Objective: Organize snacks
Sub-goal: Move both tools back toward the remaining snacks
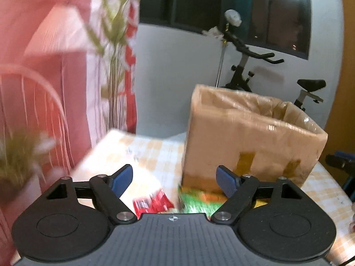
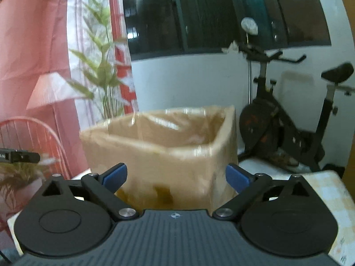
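Note:
An open brown cardboard box [image 1: 248, 139] stands on a table with a yellow checked cloth [image 1: 153, 153]. A red snack packet [image 1: 153, 204] and a green and orange snack packet [image 1: 199, 201] lie on the cloth before the box, blurred. My left gripper [image 1: 175, 179] is open and empty above these packets, left of the box's near corner. My right gripper [image 2: 176, 177] is open and empty, close in front of the box [image 2: 164, 146], below its rim. The inside of the box is hidden.
A black exercise bike [image 2: 286, 128] stands behind the table on the right. A tall green plant [image 2: 99, 71] and pink curtains [image 2: 33, 44] are on the left. A pink wire chair [image 1: 33, 110] and a potted grass [image 1: 17, 155] stand at the left edge.

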The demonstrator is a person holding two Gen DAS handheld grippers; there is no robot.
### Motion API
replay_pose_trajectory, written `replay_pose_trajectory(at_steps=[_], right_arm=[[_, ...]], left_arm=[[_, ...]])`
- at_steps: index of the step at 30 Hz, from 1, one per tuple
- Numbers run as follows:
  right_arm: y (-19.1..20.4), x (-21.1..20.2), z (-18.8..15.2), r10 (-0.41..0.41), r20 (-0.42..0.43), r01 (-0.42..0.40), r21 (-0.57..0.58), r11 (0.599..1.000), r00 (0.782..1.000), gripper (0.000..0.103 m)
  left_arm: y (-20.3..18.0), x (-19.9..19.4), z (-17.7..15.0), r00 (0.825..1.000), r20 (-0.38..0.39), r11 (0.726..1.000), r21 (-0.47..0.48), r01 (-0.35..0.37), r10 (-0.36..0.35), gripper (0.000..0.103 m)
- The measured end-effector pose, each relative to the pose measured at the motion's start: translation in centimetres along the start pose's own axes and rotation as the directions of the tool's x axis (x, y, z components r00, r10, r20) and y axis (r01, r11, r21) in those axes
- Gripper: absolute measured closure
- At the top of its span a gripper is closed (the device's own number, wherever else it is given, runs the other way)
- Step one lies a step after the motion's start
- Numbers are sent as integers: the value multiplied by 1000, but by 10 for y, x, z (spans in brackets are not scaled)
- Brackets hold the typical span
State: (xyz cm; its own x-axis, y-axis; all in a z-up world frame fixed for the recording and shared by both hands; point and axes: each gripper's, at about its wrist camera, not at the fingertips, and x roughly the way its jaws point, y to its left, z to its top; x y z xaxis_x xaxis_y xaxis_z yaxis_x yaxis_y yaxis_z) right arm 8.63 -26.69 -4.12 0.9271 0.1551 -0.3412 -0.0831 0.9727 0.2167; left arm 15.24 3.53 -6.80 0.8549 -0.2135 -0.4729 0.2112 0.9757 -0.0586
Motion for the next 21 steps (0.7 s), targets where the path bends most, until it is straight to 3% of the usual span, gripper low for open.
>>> replay_pose_trajectory(at_steps=[4,11,15,21], right_arm=[[0,3,-27,-34,-52,34,-15,999,998,5],[-14,2,-64,50,-163,-43,51,998,985,5],[-16,6,-89,-23,-245,33,38,999,969,6],[-6,12,-115,-59,-308,43,-58,997,949,18]], left_arm=[[-2,7,-31,1000,-25,997,-82,9,-12,21],[-13,19,-64,997,-76,1000,-26,-1,-1,22],[-17,21,-78,996,-89,1000,-10,3,-4,22],[-28,25,-96,991,-135,1000,4,25,-24,23]])
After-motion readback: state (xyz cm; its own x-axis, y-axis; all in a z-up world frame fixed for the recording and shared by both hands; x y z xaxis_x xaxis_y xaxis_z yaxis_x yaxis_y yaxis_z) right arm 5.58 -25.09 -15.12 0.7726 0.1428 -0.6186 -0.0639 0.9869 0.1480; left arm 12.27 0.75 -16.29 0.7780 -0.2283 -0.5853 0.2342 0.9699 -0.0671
